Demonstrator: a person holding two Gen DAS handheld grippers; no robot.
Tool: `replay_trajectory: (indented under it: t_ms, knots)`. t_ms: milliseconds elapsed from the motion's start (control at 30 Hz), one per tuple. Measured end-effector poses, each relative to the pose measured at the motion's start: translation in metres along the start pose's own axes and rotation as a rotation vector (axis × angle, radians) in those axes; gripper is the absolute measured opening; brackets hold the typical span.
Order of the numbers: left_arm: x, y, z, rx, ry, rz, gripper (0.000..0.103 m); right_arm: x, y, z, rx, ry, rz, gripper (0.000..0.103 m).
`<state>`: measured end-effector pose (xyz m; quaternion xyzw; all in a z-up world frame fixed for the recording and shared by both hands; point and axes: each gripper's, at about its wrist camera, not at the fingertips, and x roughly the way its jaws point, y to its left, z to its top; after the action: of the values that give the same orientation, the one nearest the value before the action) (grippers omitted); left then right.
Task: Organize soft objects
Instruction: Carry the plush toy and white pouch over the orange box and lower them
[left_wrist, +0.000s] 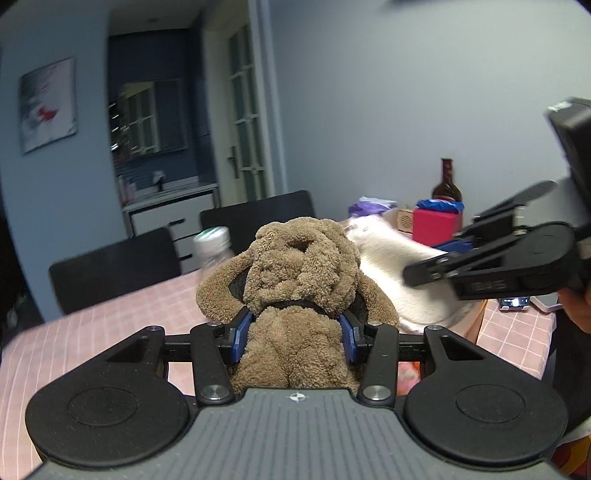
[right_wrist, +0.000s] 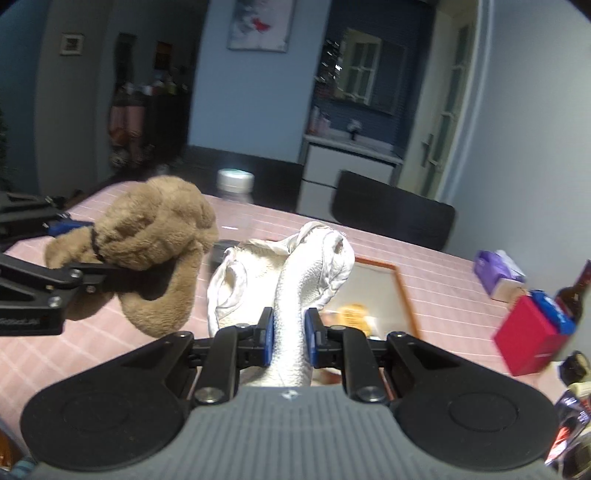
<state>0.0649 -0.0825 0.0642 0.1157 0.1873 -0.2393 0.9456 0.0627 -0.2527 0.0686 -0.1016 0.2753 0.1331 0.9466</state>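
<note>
Your left gripper (left_wrist: 297, 332) is clamping the brown plush (left_wrist: 299, 266); right gripper (right_wrist: 290, 338) is pinching the white towel (right_wrist: 295, 280). Both hanging above the tray (right_wrist: 400, 291), neither placed yet.

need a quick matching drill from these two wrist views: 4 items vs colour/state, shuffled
Items:
1. stuffed dog
2. towel
3. box
4. chair

Descriptions:
A. red, on the table
B. brown, held in the left hand-held gripper
C. black, behind the table
D. white, held in the right hand-held gripper

Pairs: 1-B, 2-D, 3-A, 4-C
</note>
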Motion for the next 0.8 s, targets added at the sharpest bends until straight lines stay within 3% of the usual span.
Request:
replay_trajectory:
  t_ms: [133, 333, 533, 800]
  knots:
    - [0.047, -0.023, 0.021, 0.062, 0.047, -0.019, 0.054, 0.033, -0.032, 0.008, 0.014, 0.066, -0.036, 0.016]
    - [0.121, -0.034, 0.036, 0.11, 0.208, -0.022, 0.054, 0.099, -0.077, 0.009, 0.055, 0.17, -0.003, 0.016]
    - [0.171, -0.032, 0.026, 0.146, 0.318, 0.014, 0.054, 0.15, -0.097, 0.007, 0.038, 0.235, 0.009, 0.017]
    - [0.216, -0.03, 0.016, 0.124, 0.446, -0.006, 0.054, 0.188, -0.099, -0.006, -0.057, 0.317, -0.017, 0.023]
